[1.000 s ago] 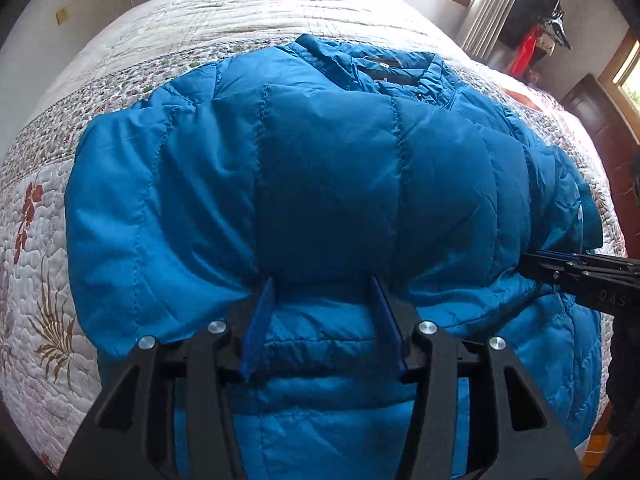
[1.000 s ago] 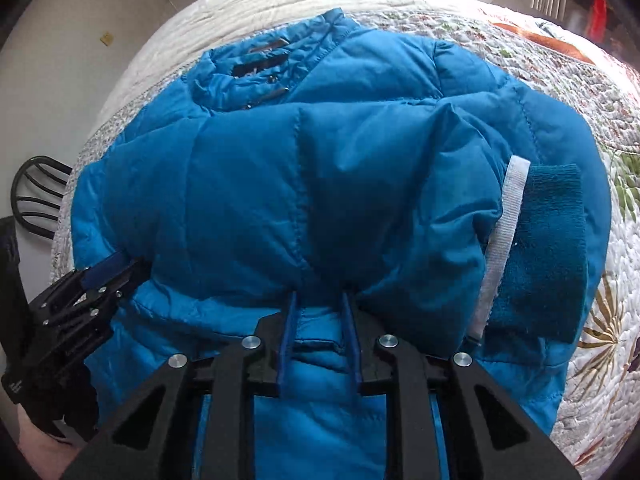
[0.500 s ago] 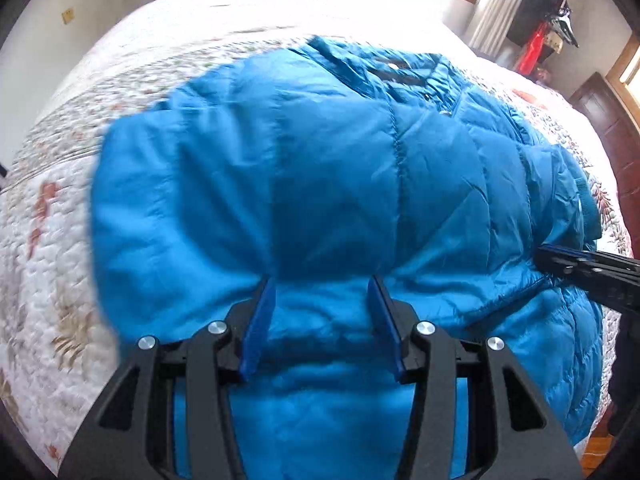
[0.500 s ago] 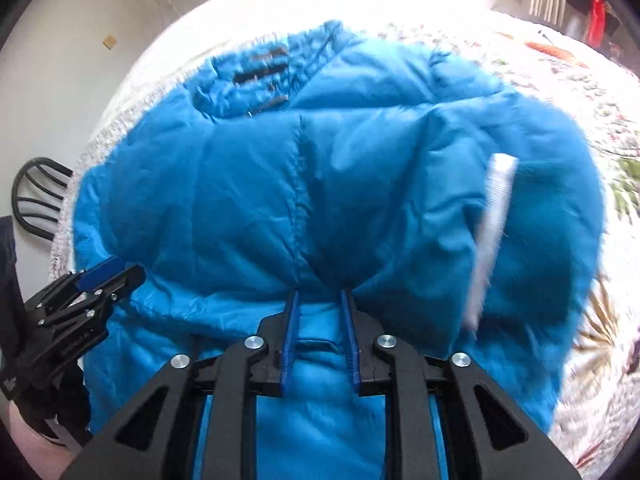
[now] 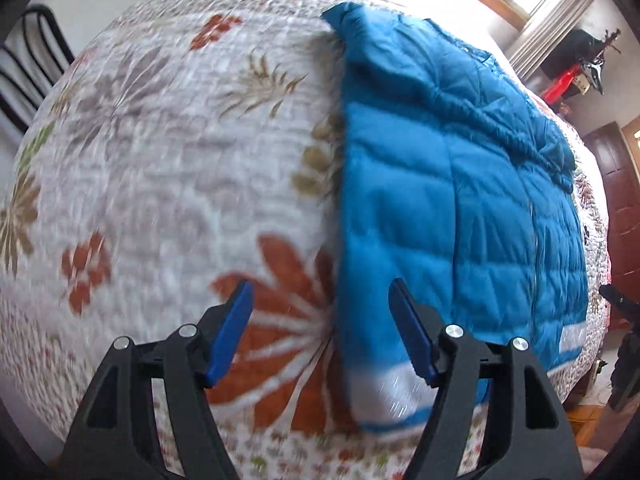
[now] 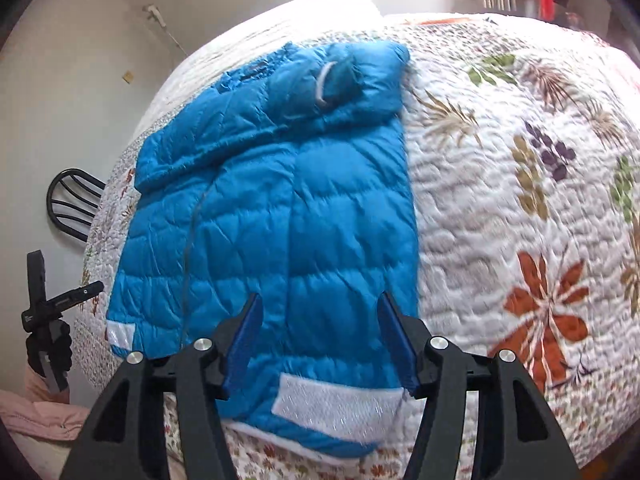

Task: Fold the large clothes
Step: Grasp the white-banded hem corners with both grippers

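jacket [image 6: 280, 216] flat on quilt [image 6: 500, 200], fingers [image 6: 390, 336] spread.

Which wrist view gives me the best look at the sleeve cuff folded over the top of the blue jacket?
The right wrist view: the sleeve cuff with its white trim lies unobstructed across the far end of the blue jacket. In the left wrist view the jacket fills the right side, but the cuff cannot be made out.
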A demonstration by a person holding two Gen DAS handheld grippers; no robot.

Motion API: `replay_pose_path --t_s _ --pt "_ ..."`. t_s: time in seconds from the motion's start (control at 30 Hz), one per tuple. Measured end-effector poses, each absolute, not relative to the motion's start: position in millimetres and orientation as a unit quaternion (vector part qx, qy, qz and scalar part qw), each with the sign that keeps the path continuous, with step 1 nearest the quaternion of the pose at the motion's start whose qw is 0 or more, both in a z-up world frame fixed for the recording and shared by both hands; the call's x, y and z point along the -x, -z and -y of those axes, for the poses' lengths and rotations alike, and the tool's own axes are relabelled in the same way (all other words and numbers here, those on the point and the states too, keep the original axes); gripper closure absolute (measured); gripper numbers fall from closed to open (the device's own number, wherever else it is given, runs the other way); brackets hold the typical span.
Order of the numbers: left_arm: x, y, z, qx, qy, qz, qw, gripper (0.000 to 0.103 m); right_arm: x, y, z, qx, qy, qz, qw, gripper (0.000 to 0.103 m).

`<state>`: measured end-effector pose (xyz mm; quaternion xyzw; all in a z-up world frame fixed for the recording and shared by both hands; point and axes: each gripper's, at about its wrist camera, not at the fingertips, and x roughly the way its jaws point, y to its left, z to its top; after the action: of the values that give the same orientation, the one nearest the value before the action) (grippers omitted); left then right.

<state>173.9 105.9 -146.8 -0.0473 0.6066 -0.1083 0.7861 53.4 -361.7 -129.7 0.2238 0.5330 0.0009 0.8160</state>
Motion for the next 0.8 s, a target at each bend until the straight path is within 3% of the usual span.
replay_pose_path --t_s 0.27,0.67,0.73,0.8 --pt "-129.2 168.8 -107.9 0.088 0.137 -0.637 0.754 0.032 -10.3 158.2 360.8 -0.259 -0.016 -0.557 0.789 0.039" --pt "-117.4 189.4 -83.4 0.135 0.175 -0.646 0.731 0.034 -12.3 193.9 357.2 -0.268 -0.017 -0.582 0.768 0.037" --pt "-116.9 189.5 -76.9 0.139 0.187 -0.647 0.726 0.037 -13.7 193.6 357.1 -0.271 -0.018 -0.58 0.768 0.044" --pt "-116.6 189.3 -72.0 0.132 0.191 -0.647 0.727 0.045 -14.0 194.5 359.5 -0.282 -0.021 -0.576 0.767 0.062"
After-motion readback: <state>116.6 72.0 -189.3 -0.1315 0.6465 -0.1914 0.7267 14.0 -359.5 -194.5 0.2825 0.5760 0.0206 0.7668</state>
